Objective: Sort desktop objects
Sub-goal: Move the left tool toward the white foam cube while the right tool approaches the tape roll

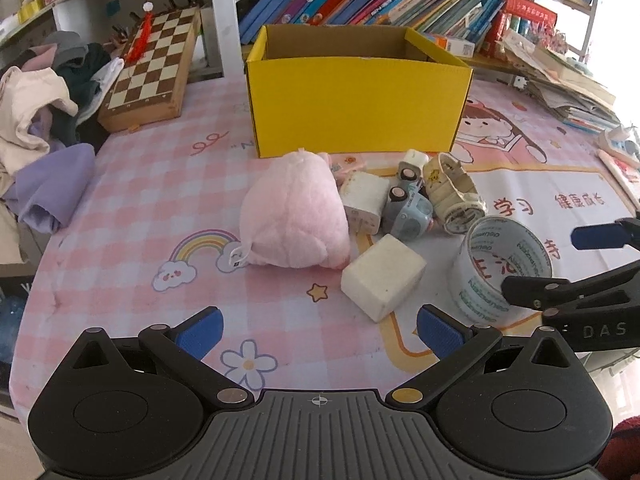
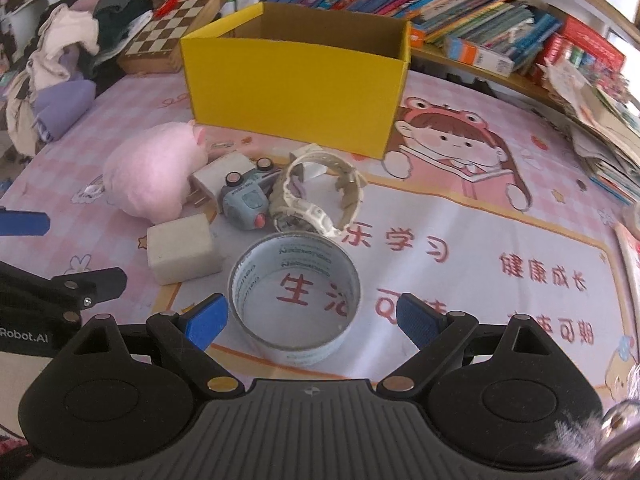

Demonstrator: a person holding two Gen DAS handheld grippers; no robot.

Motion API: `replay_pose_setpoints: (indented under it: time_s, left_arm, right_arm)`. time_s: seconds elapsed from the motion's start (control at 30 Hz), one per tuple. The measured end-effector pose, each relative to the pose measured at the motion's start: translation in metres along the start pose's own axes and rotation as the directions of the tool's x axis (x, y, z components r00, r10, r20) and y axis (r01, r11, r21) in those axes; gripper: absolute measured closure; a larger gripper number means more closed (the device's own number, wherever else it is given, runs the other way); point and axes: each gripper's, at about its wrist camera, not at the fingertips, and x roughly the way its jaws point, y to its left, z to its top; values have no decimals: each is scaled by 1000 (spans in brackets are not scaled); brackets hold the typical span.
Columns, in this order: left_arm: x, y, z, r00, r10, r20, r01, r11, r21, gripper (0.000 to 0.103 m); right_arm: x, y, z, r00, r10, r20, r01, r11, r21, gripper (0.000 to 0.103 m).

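Right wrist view: open yellow cardboard box (image 2: 296,80) stands at the back of the pink checked tablecloth (image 2: 500,240), likely the sorting bin. Before it, clustered: pink plush toy (image 2: 152,176), white foam block (image 2: 182,254), clear tape roll (image 2: 294,294) lying flat, cream wristwatch (image 2: 320,196), blue toy car (image 2: 244,198), white plug adapter (image 2: 218,178). Right gripper (image 2: 308,322) wide open, empty, straddling the tape roll, probably lined up to grab it. Left gripper (image 1: 318,330) wide open, empty, near the foam block.
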Motion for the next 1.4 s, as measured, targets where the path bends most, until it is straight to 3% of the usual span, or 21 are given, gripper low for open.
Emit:
replay_pose_setpoints:
  time_s: [0.77,1.07,1.17,1.2,1.4]
  left_arm:
    - [8,-2,7,1000,22,16,-22,998,-52,3]
    - [0,8,5,999,21,38,-17,995,-94,8]
    - [2,6,4,999,14,29,-11,996,-93,8]
    - [3,5,4,1000,8,26,-6,996,-89,8]
    - [17,-7,7,999,-39,4,39,998,-54,19]
  right_arm:
    - [23,-12,21,994,110,-22,-111,993,-36,8]
    - [36,-3,19,991,105,-79,-111,991,-77,6]
    - [40,1,19,990,97,-99,-106,990,-94,11]
    - [42,2,19,990,95,-105,-105,989,-100,21]
    - [39,-13,19,994,66,-84,-72,995,-72,21]
